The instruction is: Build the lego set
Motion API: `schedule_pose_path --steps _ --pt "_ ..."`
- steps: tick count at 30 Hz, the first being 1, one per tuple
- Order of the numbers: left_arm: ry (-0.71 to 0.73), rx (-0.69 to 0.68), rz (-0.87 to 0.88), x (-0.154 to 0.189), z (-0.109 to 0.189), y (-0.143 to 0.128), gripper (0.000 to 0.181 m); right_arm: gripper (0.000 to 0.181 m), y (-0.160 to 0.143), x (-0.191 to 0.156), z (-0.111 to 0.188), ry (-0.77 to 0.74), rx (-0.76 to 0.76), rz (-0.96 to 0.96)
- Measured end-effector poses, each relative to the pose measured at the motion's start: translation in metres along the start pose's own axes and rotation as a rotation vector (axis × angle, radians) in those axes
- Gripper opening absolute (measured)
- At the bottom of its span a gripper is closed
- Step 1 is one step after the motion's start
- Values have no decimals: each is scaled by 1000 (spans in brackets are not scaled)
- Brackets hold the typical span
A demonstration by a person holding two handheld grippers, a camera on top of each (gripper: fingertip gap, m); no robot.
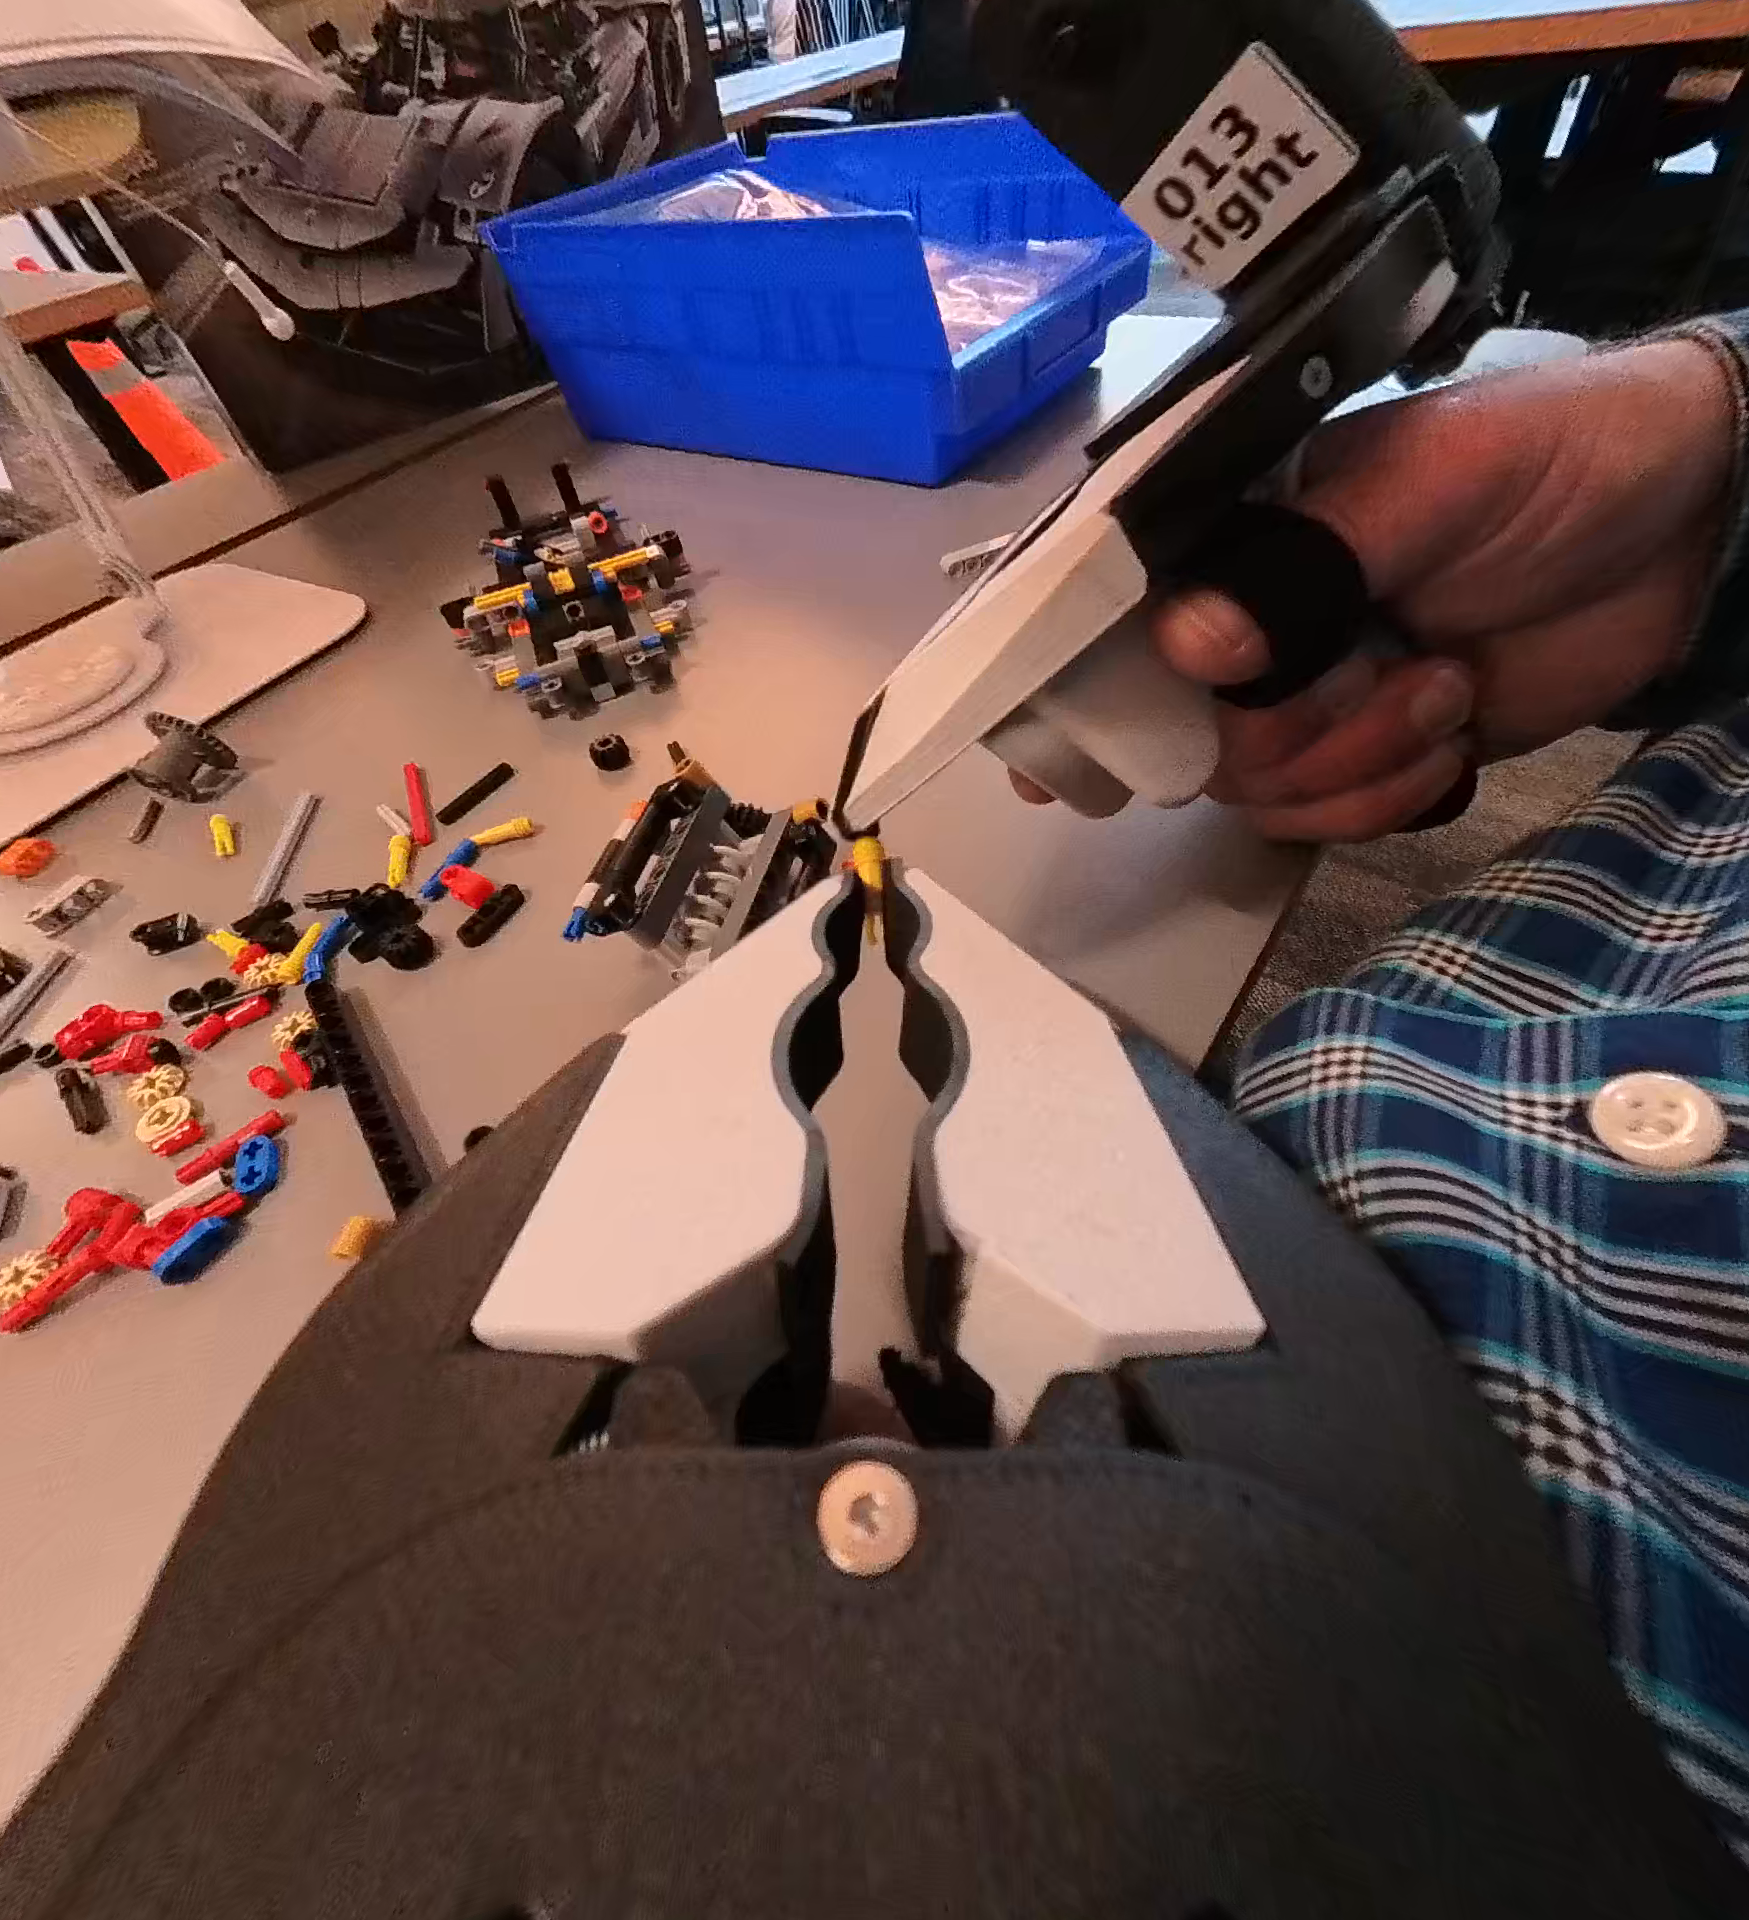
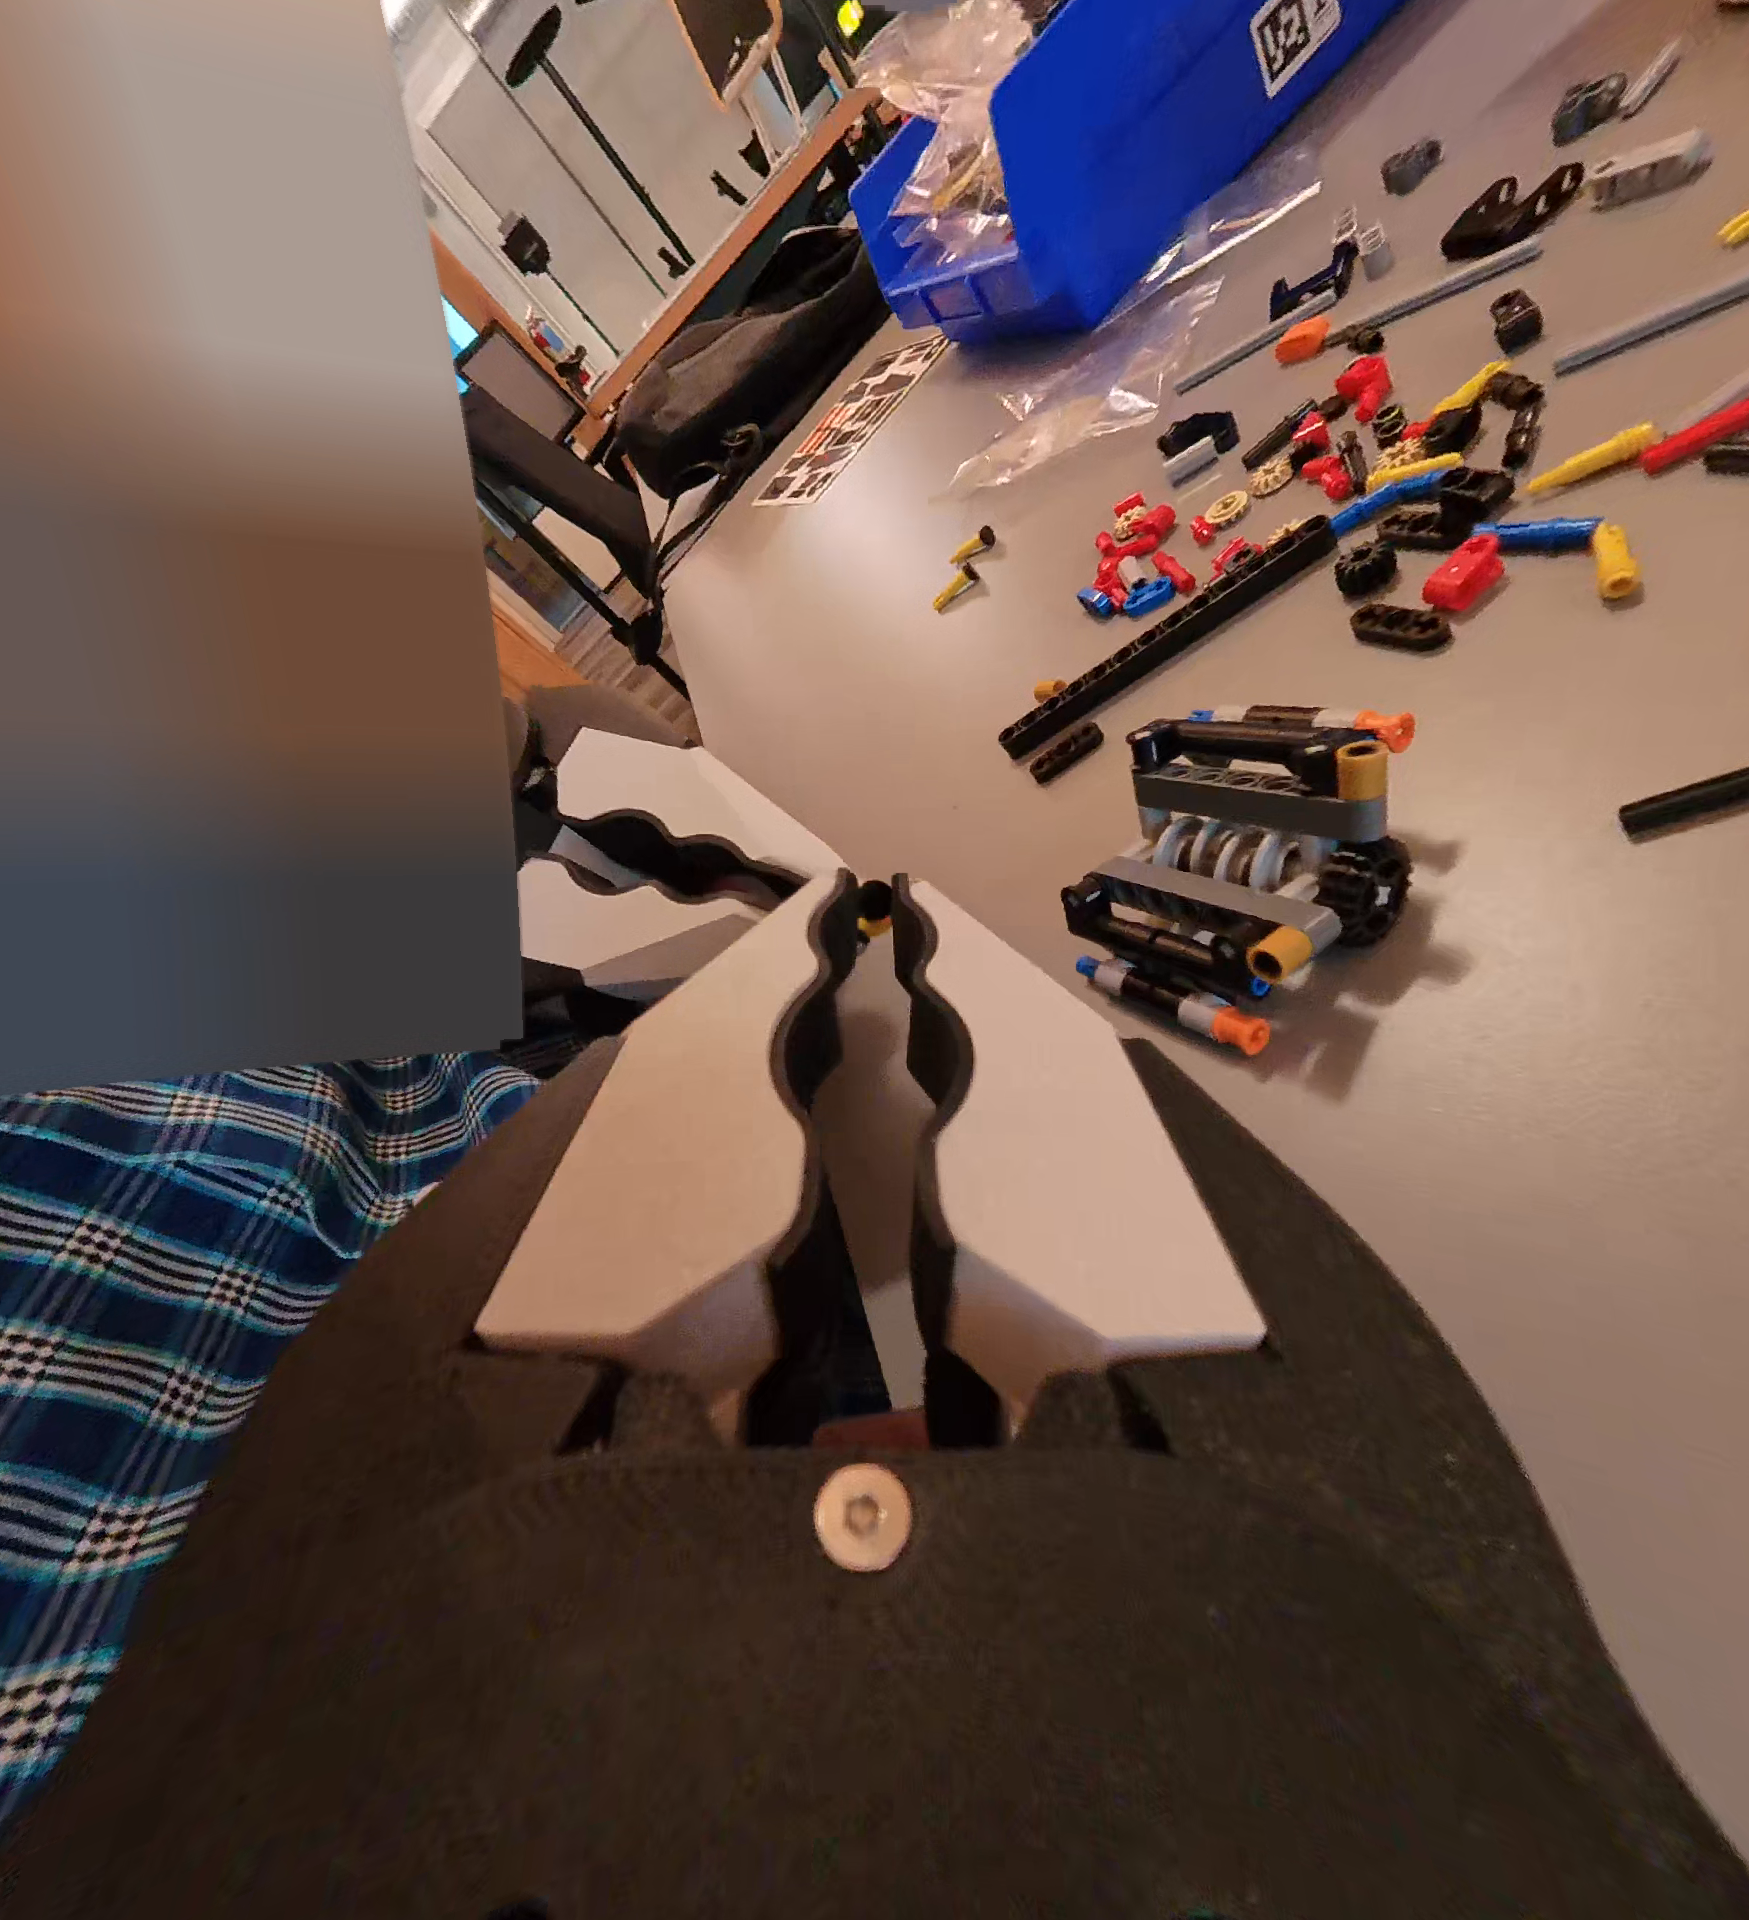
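Note:
My left gripper point(image 1: 868, 896) is shut on a small yellow pin point(image 1: 868, 860) with a black end and holds it upright above the table's near edge. My right gripper point(image 1: 847, 821) comes down from the upper right, and its tips close on the pin's black top end. In the right wrist view, the right gripper point(image 2: 875, 902) pinches the same pin point(image 2: 866, 923), with the left gripper's fingers point(image 2: 662, 831) just behind it. A small black and grey lego sub-assembly point(image 1: 704, 873) with a gear lies just past the tips; it also shows in the right wrist view point(image 2: 1254, 862).
A larger lego assembly point(image 1: 574, 613) stands mid-table. Several loose pieces point(image 1: 226, 1039) and a long black beam point(image 1: 366, 1091) lie to the left. A blue bin point(image 1: 818, 312) with plastic bags stands at the back. The person's plaid shirt point(image 1: 1576, 1247) is at the right. Less than 4 cm separates the two grippers' tips. Left tips and right tips are each some 25 cm from the larger lego assembly point(image 1: 574, 613).

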State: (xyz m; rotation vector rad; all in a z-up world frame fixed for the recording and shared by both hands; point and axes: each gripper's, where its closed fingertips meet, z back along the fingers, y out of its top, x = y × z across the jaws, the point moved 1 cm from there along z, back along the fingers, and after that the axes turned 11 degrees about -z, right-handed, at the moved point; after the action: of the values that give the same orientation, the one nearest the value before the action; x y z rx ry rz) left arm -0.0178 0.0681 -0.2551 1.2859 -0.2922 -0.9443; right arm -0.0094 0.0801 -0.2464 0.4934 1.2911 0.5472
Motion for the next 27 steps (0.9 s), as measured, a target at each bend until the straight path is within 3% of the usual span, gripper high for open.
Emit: schedule_pose_path --steps 12,27 --pt "-2 41 6 0 3 4 1 4 -1 -2 2 -18 14 62" --pt "-11 -36 -84 9 -3 -4 0 4 -11 4 1 -62 -105 205"
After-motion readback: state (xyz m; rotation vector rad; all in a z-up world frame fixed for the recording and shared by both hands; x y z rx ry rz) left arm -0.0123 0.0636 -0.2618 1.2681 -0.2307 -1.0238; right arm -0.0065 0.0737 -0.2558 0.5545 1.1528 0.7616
